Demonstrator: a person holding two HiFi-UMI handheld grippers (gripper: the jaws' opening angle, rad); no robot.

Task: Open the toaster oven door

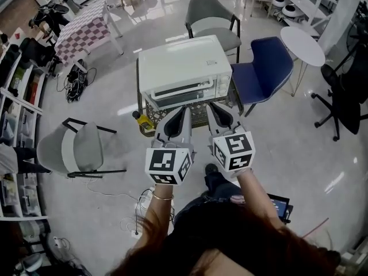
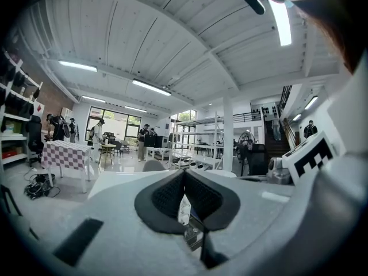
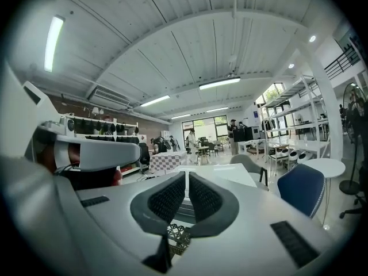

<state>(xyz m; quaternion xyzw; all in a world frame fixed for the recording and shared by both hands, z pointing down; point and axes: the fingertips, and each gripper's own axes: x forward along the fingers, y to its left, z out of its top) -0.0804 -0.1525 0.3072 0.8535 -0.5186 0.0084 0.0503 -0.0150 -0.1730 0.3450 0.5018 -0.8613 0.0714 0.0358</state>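
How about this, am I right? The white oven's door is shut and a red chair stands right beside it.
Not quite. The chair beside the white oven is blue, not red, as the head view shows. The oven's door is shut, just as you said.

This is a big open lab or workshop hall — a vaulted white ceiling (image 3: 172, 50) with strip lights (image 3: 219, 83) over a glossy pale floor (image 1: 287, 148). Metal racks (image 3: 290, 122) and wall shelves (image 1: 14, 114) hold gear. A checkered table (image 1: 80, 30), a round white table (image 1: 303, 45) and mixed chairs (image 1: 210, 16) stand scattered — a staircase (image 2: 282, 128) climbs to a mezzanine, and people (image 2: 96, 132) stand at the far tables.
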